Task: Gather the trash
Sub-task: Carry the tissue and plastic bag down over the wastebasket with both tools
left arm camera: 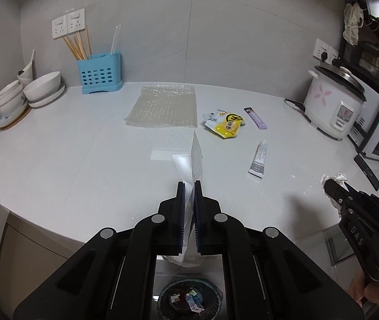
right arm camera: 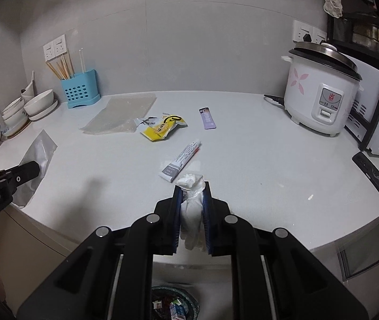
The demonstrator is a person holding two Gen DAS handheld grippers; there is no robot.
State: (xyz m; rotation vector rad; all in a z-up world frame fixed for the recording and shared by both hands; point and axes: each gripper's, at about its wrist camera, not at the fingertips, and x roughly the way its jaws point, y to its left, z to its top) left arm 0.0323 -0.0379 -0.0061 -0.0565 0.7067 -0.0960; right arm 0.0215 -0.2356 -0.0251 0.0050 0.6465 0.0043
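We grip clear plastic bag (left arm camera: 196, 157) in left gripper (left arm camera: 189, 186); right gripper (right arm camera: 192, 186) clenched on crumpled tissue (right arm camera: 190, 200); both above counter (left arm camera: 82, 165) edge; trash bin (left arm camera: 189, 301) below; yellow wrapper (left arm camera: 226, 125), tube (left arm camera: 259, 158), purple sachet (left arm camera: 255, 118) on counter.

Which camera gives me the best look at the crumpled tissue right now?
The right wrist view: the crumpled tissue sits centre frame, pinched in the right gripper. The left wrist view shows only bits of it at the right edge, behind that gripper's fingers.

Bubble wrap (left arm camera: 162, 106) left of snack wrapper (left arm camera: 225, 124), tube (left arm camera: 259, 158) nearer, rice cooker (left arm camera: 333, 101) far right.
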